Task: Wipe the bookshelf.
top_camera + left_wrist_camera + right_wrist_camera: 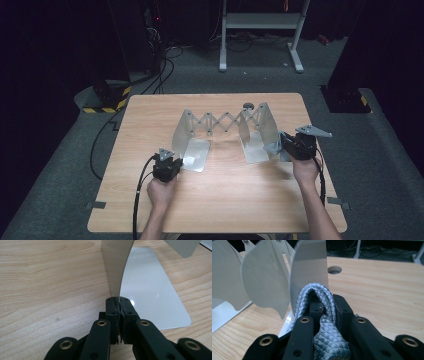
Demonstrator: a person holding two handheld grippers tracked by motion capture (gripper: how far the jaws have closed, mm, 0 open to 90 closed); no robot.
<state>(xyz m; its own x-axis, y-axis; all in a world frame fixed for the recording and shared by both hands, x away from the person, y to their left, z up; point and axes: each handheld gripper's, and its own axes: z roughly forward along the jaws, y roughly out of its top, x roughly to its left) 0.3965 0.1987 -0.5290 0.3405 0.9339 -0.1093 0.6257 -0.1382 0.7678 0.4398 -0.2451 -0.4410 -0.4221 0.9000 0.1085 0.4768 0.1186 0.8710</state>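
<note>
A grey metal folding rack (pixel 220 122) with a scissor lattice stands on the wooden table (pixel 225 200). My left gripper (pixel 174 160) is at the rack's left end. In the left gripper view it (pixel 119 303) is shut on the thin lower edge of the left upright plate (pixel 115 265), beside its flat foot (pixel 150 290). My right gripper (pixel 278 145) is at the rack's right end, lifted off the table. Its jaws (pixel 325 302) are shut on a loop of grey braided cord (pixel 329 340) that presses against the right upright plate (pixel 309 265).
A round hole (pixel 334 270) lies in the tabletop beyond the right plate. A small dark knob (pixel 248 105) sits at the table's far edge. On the floor behind are a white frame stand (pixel 260 20) and black cables (pixel 165 65).
</note>
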